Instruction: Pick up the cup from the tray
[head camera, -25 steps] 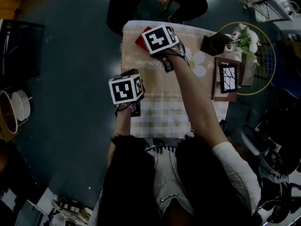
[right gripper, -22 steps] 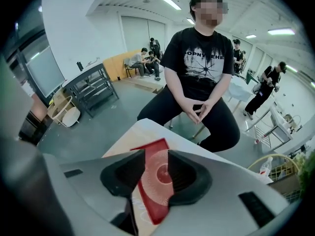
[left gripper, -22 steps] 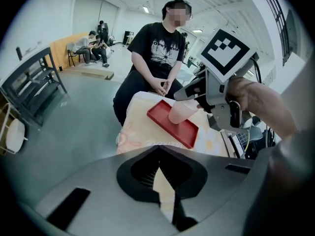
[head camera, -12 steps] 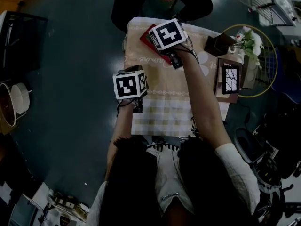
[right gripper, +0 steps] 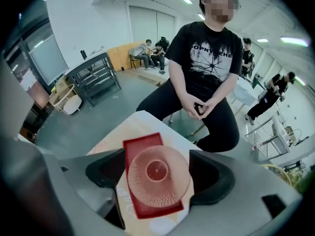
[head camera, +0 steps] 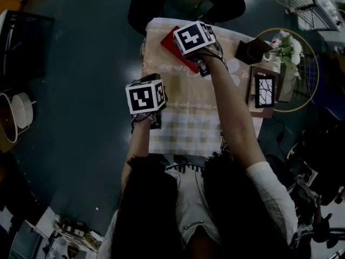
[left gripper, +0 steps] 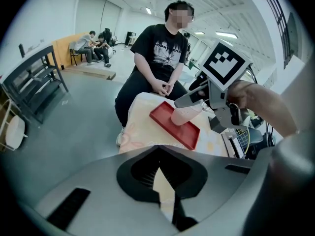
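Right gripper (right gripper: 157, 173) just opened, cup (right gripper: 158, 181) between (tray (right gripper: 142, 144) half covered)

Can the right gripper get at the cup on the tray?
Probably yes: the right gripper has just been opening its jaws, which straddle the cup without gripping; nothing else on the red tray blocks it.

White sleeve (head camera: 267, 188), grey jaws — black-white marker cubes (head camera: 144, 97) (head camera: 194, 36)
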`<act>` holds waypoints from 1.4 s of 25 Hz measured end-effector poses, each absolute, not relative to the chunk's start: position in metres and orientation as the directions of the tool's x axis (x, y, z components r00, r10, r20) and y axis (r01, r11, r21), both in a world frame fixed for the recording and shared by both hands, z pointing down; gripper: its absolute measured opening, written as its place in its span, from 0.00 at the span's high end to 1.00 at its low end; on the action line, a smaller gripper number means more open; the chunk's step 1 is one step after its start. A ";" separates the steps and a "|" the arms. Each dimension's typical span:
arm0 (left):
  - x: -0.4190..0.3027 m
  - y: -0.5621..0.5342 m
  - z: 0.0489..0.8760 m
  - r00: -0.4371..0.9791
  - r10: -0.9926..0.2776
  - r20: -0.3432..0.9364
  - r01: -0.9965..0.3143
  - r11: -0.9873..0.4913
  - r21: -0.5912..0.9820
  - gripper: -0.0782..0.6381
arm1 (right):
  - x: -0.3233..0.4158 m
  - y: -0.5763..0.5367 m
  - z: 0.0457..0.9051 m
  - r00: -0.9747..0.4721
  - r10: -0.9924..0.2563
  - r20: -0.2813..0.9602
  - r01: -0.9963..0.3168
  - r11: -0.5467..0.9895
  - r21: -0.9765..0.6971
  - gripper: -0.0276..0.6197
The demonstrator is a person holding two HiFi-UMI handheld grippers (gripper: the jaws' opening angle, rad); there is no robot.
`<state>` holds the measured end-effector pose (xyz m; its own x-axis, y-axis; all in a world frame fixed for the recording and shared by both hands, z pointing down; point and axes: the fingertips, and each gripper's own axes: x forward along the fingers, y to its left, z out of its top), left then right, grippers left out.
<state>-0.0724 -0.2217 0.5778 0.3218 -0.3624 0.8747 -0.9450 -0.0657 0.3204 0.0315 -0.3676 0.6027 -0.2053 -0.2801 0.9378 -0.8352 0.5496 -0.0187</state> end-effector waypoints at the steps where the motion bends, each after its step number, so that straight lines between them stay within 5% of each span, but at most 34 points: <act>1: -0.073 -0.221 0.578 0.321 -0.361 0.875 -0.945 -0.063 0.321 0.89 | 0.032 -0.367 0.603 -0.196 -0.277 0.941 -0.829 0.559 -0.009 0.32; 35: -0.045 -0.212 0.565 0.371 -0.366 0.854 -0.928 -0.116 0.353 0.89 | 0.075 -0.303 0.566 -0.318 -0.236 0.918 -0.844 0.512 -0.161 0.34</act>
<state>-0.0450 -0.2122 0.5653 0.3706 -0.3663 0.8535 -0.9283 -0.1162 0.3532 0.0746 -0.3026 0.5660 -0.3182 -0.2365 0.9181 -0.8438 0.5121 -0.1606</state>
